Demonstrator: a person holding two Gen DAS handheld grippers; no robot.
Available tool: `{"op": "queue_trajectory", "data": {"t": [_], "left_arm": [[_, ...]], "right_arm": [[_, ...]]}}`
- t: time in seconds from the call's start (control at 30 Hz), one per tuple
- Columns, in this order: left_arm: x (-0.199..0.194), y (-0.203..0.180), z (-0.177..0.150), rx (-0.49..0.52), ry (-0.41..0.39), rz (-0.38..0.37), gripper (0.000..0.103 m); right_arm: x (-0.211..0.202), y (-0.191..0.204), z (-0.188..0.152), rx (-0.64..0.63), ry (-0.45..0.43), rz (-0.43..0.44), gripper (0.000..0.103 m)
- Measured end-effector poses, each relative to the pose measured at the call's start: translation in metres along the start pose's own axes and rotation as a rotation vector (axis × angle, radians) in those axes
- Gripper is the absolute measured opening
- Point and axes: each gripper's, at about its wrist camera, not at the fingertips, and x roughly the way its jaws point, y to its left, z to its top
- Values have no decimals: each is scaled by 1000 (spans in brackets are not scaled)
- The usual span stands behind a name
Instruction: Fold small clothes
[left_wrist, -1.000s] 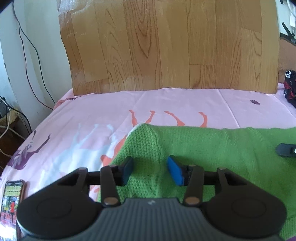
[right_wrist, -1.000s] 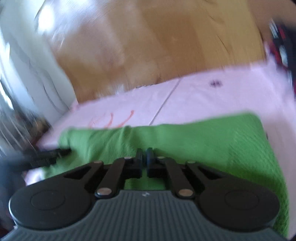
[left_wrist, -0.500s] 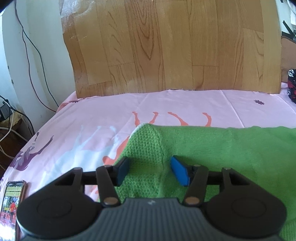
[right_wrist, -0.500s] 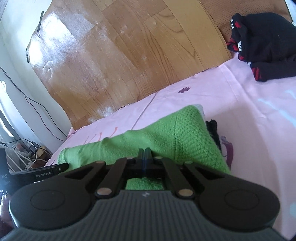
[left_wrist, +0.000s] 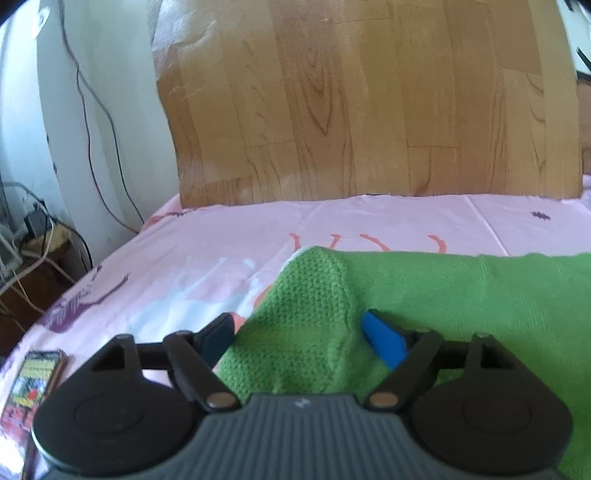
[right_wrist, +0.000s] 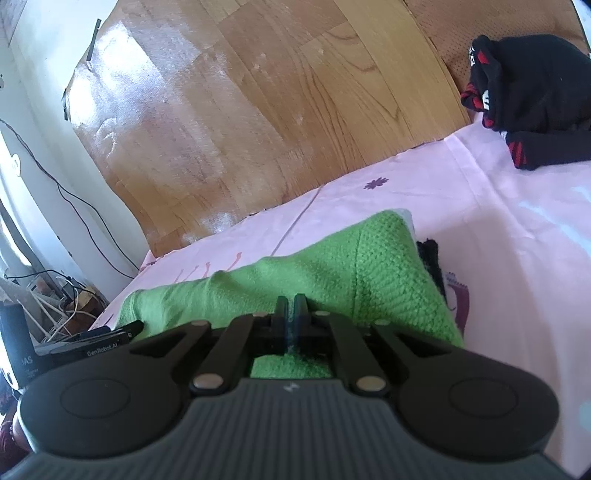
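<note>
While the green knit garment (left_wrist: 461, 295) lies stretched across the pink printed bedsheet (left_wrist: 229, 236) in front of the wood-grain board (left_wrist: 351, 103), the left gripper (left_wrist: 299, 334) sits at one ribbed end of it, jaws spread wide to either side of the knit fold, the blue pad (left_wrist: 384, 339) resting against the fabric. The right gripper (right_wrist: 291, 314) has its jaws pressed together, pinching the garment's near edge beside the other ribbed end (right_wrist: 399, 266). A black-and-red garment (right_wrist: 532, 99) lies well beyond the green one, near the board. A phone (left_wrist: 33, 384) lies on the sheet, left of the green garment.
</note>
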Motion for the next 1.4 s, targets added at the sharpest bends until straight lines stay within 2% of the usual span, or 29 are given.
{"op": "queue_trajectory", "data": {"t": [0.17,0.33,0.77,1.4], "left_arm": [[5,12,1,-72,29,-25,92],[3,6,0,-43,13,2,92],[1,6,-1,-46,10,-1,92],[0,6,-1,-49,10,-3,92]], "right_arm": [[0,2,-1,-21,-7,-4,9],[0,5,-2,-41,-11,-4,12],[0,7,-2,-59,-12,9,20],[0,8,-2,-63,-13,8,21]]}}
